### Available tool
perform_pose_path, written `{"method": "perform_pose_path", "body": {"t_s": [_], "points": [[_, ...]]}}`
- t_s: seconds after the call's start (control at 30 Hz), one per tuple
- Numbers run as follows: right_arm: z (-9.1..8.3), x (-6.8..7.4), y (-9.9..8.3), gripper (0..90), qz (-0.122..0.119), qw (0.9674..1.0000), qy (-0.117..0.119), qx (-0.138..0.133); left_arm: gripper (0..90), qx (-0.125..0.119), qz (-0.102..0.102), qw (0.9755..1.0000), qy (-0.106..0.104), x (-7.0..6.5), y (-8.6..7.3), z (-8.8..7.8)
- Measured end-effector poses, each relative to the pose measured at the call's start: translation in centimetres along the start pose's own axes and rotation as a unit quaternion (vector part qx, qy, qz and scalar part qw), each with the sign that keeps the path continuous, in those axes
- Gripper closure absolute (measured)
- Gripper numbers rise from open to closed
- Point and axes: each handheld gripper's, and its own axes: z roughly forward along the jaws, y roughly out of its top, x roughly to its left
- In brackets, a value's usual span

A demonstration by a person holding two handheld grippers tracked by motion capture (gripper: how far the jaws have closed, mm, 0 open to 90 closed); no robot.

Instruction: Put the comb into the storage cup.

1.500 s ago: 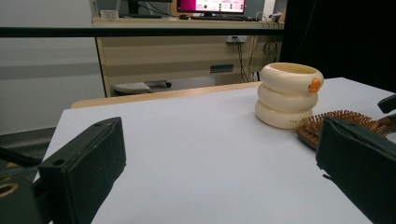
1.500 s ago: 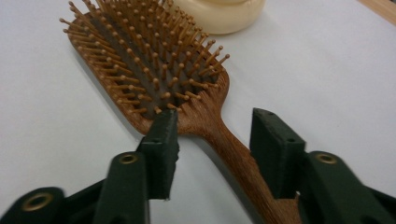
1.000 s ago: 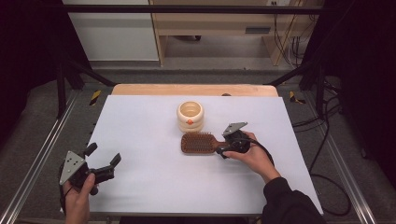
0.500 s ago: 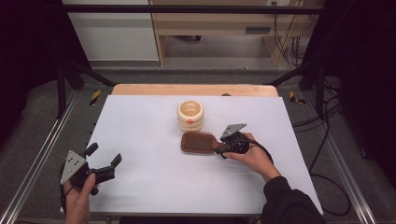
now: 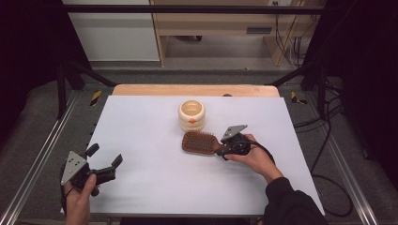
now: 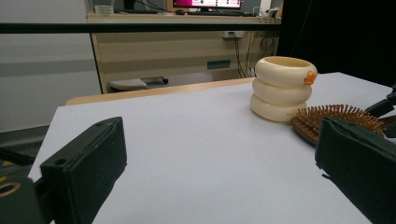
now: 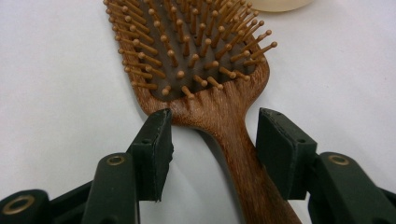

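Observation:
A brown wooden hairbrush (image 5: 199,142) lies bristles up on the white table (image 5: 141,122), right of centre. My right gripper (image 5: 220,151) has just been closing with the brush between its jaws. In the right gripper view its pad tips (image 7: 159,135) press on the flared neck of the brush (image 7: 196,60), where handle meets head, and the right gripper (image 7: 212,126) rests low on the table. A cream ringed cup (image 5: 191,115) stands upright just behind the brush. My left gripper (image 5: 105,153) sits at the table's front left, open and holding nothing. From the left gripper (image 6: 219,154) I see the cup (image 6: 281,88) and brush (image 6: 334,116) far off.
A wooden strip (image 5: 197,90) runs along the table's far edge. Metal rails (image 5: 42,154) flank the table on both sides, with cables on the floor at right (image 5: 328,140). A cabinet and shelving stand behind the table.
The right gripper's jaws have narrowed onto the brush neck. Both hands and the brush stay where they were.

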Motion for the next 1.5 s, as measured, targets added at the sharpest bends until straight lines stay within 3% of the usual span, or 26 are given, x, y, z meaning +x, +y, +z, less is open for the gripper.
{"method": "perform_pose_path", "body": {"t_s": [0.23,0.5,0.73,0.9,1.0,1.2,1.5], "points": [[-0.2,0.1,0.0,45.4,-0.001,1.0000,0.005,0.002,2.2,0.001,0.000,1.0000,0.000,0.0,0.0,0.0],[-0.5,0.5,-0.2,52.0,-0.014,0.9998,0.009,0.010,2.2,0.002,0.000,1.0000,0.000,0.0,0.0,0.0],[0.0,0.7,0.0,53.4,-0.020,0.9993,-0.007,0.032,2.2,0.003,0.001,1.0000,-0.001,-0.1,0.0,0.0],[-0.2,0.6,0.0,65.9,-0.015,0.9993,-0.010,0.034,2.2,0.004,0.002,1.0000,-0.001,-0.1,0.0,0.1],[-0.4,0.8,0.0,71.2,-0.023,0.9989,-0.004,0.041,2.2,0.004,0.003,1.0000,-0.001,-0.1,0.0,0.1],[-0.6,1.2,0.3,72.2,0.001,0.9979,-0.004,0.065,2.2,0.003,0.002,1.0000,-0.002,-0.1,0.0,0.1],[-2.2,2.3,-0.1,72.3,0.027,0.9934,-0.011,0.111,2.2,0.003,0.003,1.0000,-0.003,-0.1,0.0,0.1]]}}
